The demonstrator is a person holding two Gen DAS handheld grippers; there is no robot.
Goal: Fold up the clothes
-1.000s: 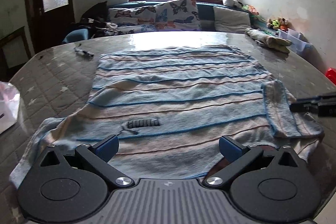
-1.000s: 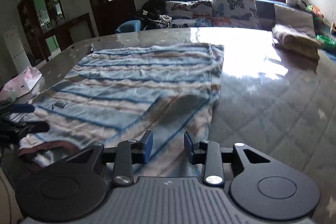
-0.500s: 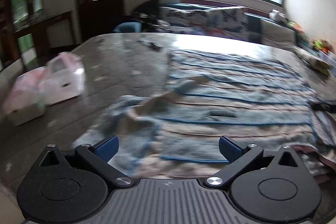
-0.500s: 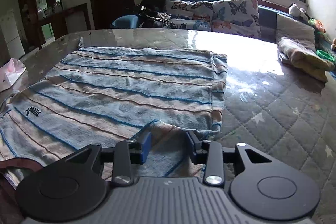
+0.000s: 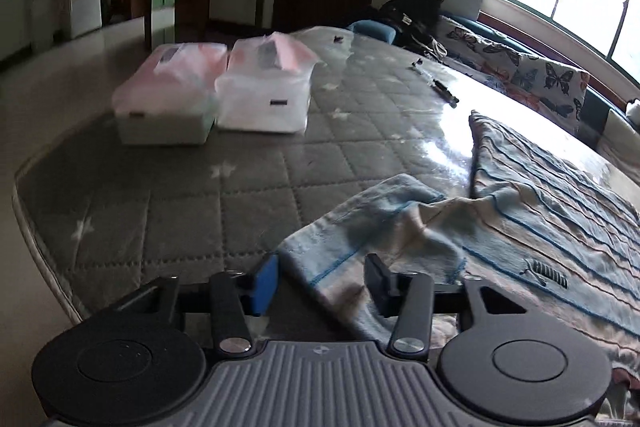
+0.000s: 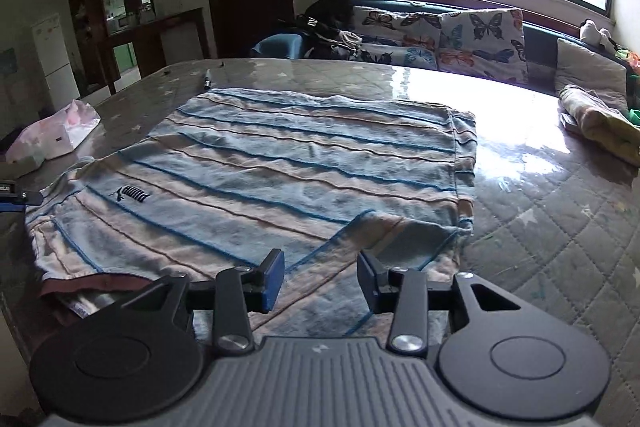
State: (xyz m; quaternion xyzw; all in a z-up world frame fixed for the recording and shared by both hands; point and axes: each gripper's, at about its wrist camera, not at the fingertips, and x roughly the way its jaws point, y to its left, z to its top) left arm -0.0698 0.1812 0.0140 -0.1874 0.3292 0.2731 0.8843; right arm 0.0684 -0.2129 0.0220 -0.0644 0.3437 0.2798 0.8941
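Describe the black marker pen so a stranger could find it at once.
Start at the grey quilted table under the window and find the striped shirt spread across it. Just beyond the shirt's far left corner lies the marker pen, the only slim dark stick there.

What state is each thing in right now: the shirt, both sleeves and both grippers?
Striped shirt: spread flat on the mattress, logo up.
Right sleeve: folded in over the body.
Left sleeve: still spread outward, rumpled.
Left gripper: jaws just closing around the sleeve edge, not yet pinching.
Right gripper: jaws just opening, sleeve released.
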